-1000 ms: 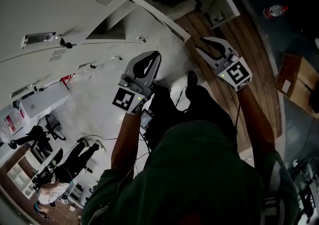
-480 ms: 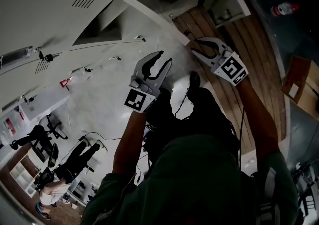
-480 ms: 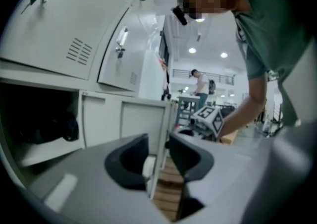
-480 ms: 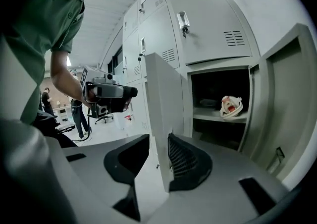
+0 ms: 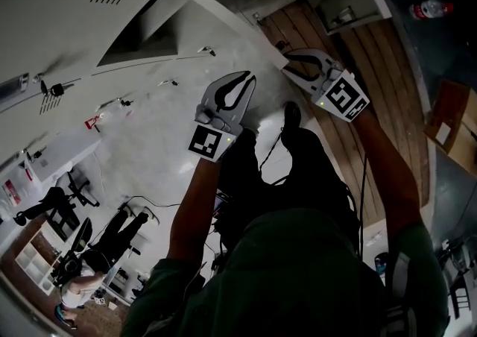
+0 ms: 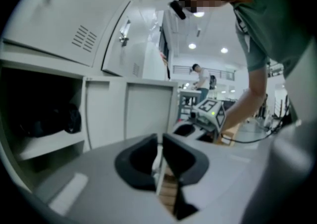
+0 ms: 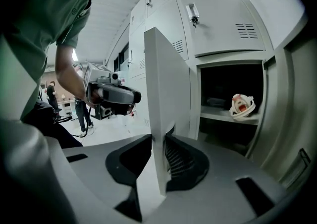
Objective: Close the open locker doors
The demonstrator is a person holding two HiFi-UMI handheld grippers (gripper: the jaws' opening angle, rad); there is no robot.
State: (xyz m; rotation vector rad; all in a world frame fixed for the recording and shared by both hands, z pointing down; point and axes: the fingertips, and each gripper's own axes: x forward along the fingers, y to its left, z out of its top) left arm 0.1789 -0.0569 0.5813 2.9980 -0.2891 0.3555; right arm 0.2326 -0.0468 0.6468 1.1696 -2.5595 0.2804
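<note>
Locker door [image 7: 166, 79] stood open beside a compartment [image 7: 230, 86], its edge pinched by the right gripper [image 7: 159, 136], jaws just closing. The left gripper [image 6: 159, 138], likewise closing, pinched a second door [image 6: 158, 164]. A square marker [image 5: 208, 142] patterned its cube.

Floor: brown wooden planks [image 5: 373, 89] at centre right, a pale glossy surface [image 5: 149, 156] to the left, a dark area [image 5: 447, 52] at far right. Black office chairs [image 5: 52, 200] and a white cubby shelf [image 5: 26, 261] stand far left. Round ceiling lights [image 6: 192, 46] glow over the open room beyond.
</note>
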